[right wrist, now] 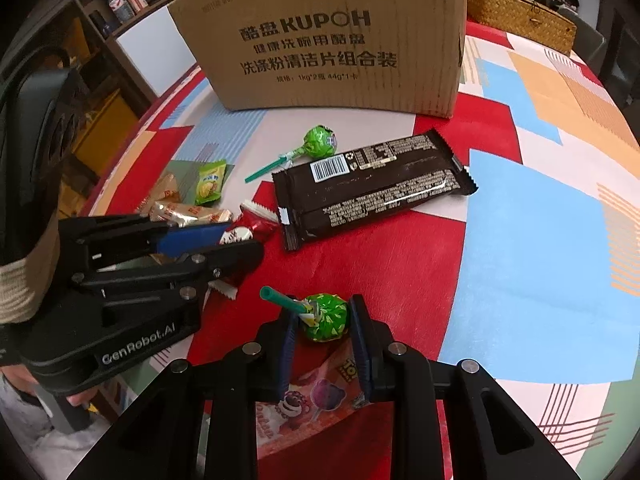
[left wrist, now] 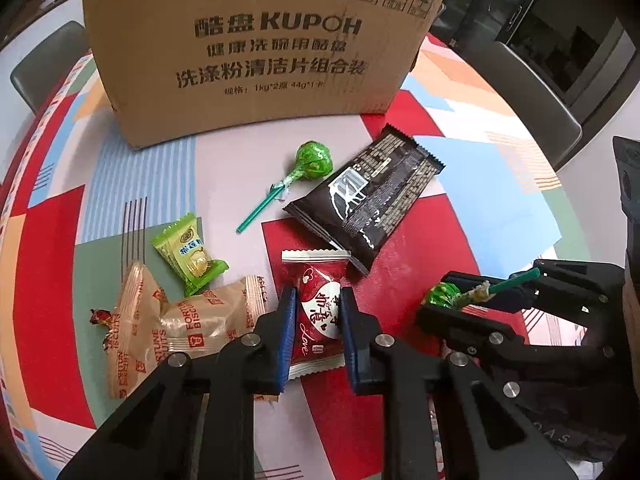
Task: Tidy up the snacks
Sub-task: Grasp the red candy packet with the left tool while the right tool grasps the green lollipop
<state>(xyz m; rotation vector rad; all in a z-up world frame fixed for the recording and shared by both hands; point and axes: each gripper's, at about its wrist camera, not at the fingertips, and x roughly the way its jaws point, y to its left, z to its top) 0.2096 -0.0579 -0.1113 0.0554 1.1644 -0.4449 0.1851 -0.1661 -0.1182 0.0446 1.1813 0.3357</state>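
**Gripping two sweets at once, carton untouched**

Left gripper [left wrist: 317, 316]: blue pads pressed on both sides of the red heart-print candy [left wrist: 320, 312], so it's clenched on that packet. Candy lies flat on the patterned tablecloth [left wrist: 520, 208], its sealed ends sticking out past the fingers at 12 and 6 o'clock.

Right gripper [right wrist: 323, 326]: clamped on the head of a green lollipop [right wrist: 325, 318], stick pointing out toward 10 o'clock over the left finger. A pink cartoon-print packet [right wrist: 316, 396] lies under the jaws, touching neither pad as far as can be told.

Rest of the snacks, left wrist view, clock directions from the red candy:
- black bar wrapper [left wrist: 368, 204] at 1 o'clock, barcode side up, one corner just beside the candy's top edge
- second green lollipop [left wrist: 310, 164] at 12, loose, just beside the bar
- small green candy packet [left wrist: 188, 256] at 10
- two tan Fortune Biscuits packets [left wrist: 176, 320] at 9, overlapping
- small red-wrapped sweet [left wrist: 100, 316] further out at 9

KUPOH cardboard box [left wrist: 256, 52] stands at 12 o'clock, far edge of the table, well apart from both grippers.
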